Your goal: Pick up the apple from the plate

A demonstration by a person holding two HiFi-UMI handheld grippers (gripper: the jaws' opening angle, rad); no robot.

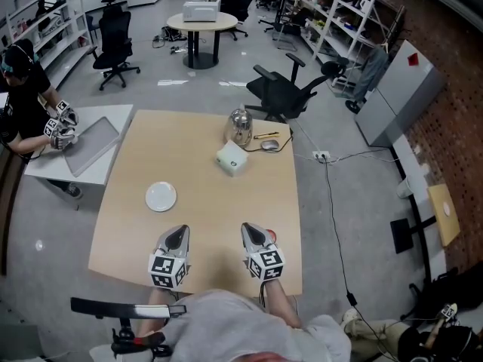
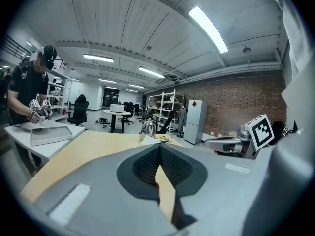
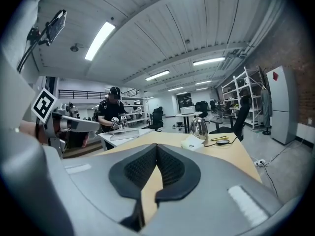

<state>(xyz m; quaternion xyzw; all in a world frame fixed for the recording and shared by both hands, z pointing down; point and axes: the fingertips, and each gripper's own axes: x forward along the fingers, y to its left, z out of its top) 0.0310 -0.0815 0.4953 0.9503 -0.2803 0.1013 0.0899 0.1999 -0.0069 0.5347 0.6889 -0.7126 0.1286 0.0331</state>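
1. Left gripper [image 1: 178, 231]: in your left hand, at the near edge of the wooden table [image 1: 211, 202]. Its own view shows the jaws tip to tip, with nothing between them.
2. Right gripper [image 1: 251, 227]: beside the left one but apart from it, at the same edge. Its jaws are likewise closed together on nothing.
3. Plate [image 1: 161, 197]: white and round, on the table ahead of your left gripper. Only the head view shows it; neither gripper view does.
4. Apple: from above, the plate's face reads plain white, and I cannot tell where the apple lies. A small red patch [image 1: 270, 236] against your right gripper's outer side may be the apple or a gripper part.
5. Kettle [image 1: 239, 127]: shiny metal, near the far edge, with a white box [image 1: 232, 157] just in front of it. Both gripper views show the kettle side-on, beyond the jaws.
6. Second person [image 1: 23, 104]: at the neighbouring white table, holding grippers over a grey tray [image 1: 90, 143]. The gripper views show this person standing.
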